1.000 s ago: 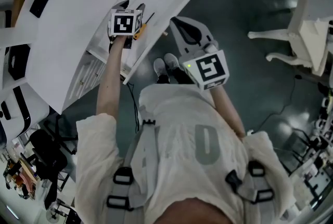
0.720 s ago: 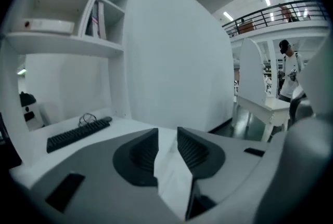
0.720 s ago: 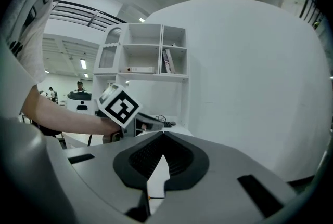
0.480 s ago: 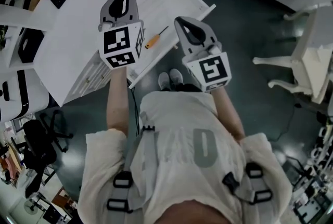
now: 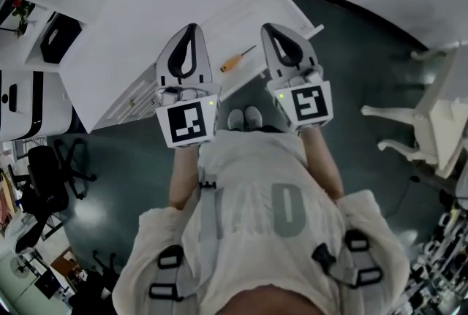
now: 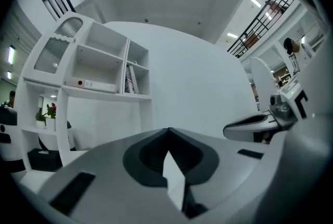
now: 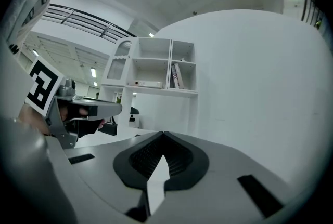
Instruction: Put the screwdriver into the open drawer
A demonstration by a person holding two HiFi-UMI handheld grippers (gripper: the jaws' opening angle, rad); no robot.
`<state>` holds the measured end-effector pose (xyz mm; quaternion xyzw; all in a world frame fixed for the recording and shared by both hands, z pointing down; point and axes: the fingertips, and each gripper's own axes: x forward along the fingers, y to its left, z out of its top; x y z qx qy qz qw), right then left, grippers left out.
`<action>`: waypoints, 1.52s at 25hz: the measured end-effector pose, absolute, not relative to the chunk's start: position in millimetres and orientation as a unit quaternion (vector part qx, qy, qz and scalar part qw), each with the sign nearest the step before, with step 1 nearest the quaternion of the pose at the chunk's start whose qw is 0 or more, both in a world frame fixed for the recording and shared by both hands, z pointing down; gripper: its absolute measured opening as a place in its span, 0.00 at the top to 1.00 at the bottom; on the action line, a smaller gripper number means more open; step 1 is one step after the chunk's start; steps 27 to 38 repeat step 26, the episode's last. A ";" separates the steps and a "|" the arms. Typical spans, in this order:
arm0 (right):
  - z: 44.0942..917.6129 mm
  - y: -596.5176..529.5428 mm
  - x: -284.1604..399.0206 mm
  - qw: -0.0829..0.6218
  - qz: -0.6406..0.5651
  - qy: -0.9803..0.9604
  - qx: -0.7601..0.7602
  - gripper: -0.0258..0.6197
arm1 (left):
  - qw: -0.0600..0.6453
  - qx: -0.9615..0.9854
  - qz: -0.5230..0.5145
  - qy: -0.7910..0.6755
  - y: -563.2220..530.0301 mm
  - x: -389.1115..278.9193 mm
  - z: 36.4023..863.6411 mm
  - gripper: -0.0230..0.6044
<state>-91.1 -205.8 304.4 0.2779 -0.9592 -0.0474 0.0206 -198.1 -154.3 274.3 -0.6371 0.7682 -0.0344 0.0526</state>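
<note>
The screwdriver point(image 5: 235, 61), orange handle and thin shaft, lies loose in the open white drawer point(image 5: 289, 8) under the desk top. Both grippers are held up level above it and neither touches it. My left gripper point(image 5: 189, 28) is shut with nothing between its jaws; in the left gripper view its tips point(image 6: 167, 130) meet against a white wall. My right gripper point(image 5: 271, 28) is also shut and empty, its tips point(image 7: 163, 134) closed in the right gripper view. Each gripper shows in the other's view: the right gripper point(image 6: 258, 122) and the left gripper point(image 7: 79, 109).
The white desk top point(image 5: 146, 6) runs left of the drawer. A white shelf unit point(image 6: 104, 69) with a few books stands ahead against the wall. White chairs point(image 5: 431, 116) stand at the right, a black office chair point(image 5: 44, 175) at the left. The person's shoes point(image 5: 245, 118) are below the drawer front.
My left gripper has left the screwdriver in the drawer, risen well above it and shut its jaws. The right gripper has lifted a little beside it.
</note>
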 end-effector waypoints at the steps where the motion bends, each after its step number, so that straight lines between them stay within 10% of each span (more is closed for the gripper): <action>1: 304.2 -205.5 -91.7 0.020 -0.049 -0.959 0.279 0.95 | 0.049 -0.634 -0.038 0.771 -151.0 -199.8 278.6 0.95; 38: 314.9 -198.9 -89.8 0.027 -0.042 -0.959 0.278 0.95 | 0.039 -0.625 -0.020 0.779 -143.1 -203.8 283.0 0.96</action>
